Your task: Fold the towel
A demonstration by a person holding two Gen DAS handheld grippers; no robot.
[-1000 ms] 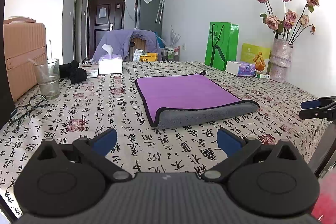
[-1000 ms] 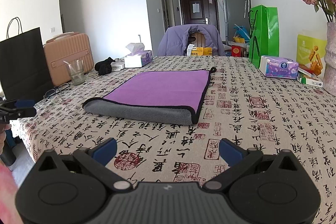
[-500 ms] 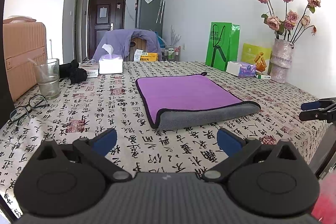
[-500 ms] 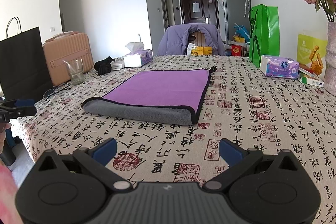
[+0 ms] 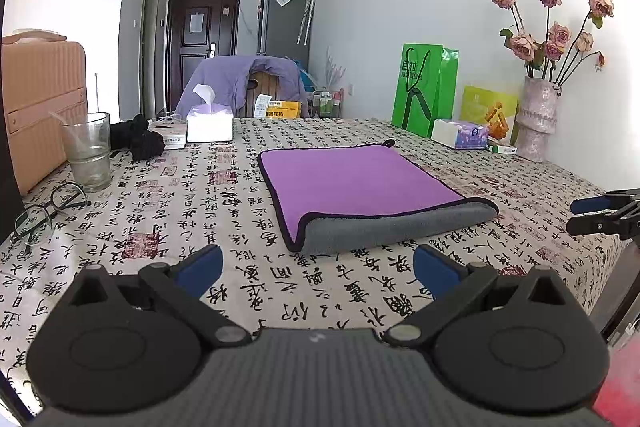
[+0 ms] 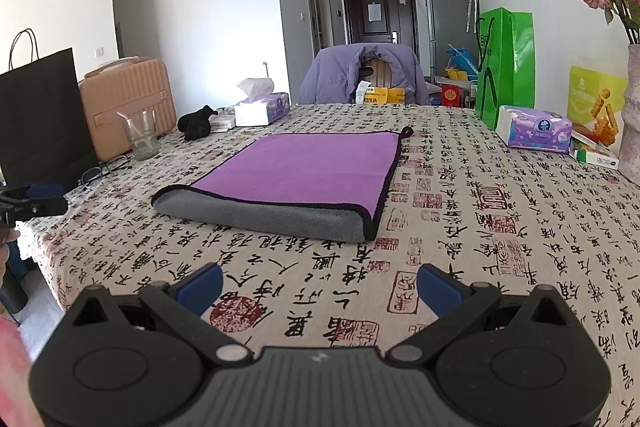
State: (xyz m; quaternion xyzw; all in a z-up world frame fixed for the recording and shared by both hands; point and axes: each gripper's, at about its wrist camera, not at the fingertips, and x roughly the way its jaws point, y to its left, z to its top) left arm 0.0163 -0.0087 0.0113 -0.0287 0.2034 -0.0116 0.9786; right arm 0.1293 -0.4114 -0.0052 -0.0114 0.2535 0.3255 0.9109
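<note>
A purple towel (image 5: 352, 183) with a grey underside and black trim lies folded on the patterned tablecloth, its rounded fold facing me. It also shows in the right wrist view (image 6: 304, 171). My left gripper (image 5: 318, 271) is open and empty, held short of the towel's near fold. My right gripper (image 6: 320, 287) is open and empty, also short of the fold. Each gripper shows at the edge of the other's view: the right gripper (image 5: 600, 215) and the left gripper (image 6: 36, 201).
A glass (image 5: 88, 151), glasses (image 5: 44, 207), a black cloth (image 5: 140, 139) and a tissue box (image 5: 210, 121) stand at the left. A green bag (image 5: 424, 89), tissue pack (image 5: 460, 133) and flower vase (image 5: 538, 123) stand at the right.
</note>
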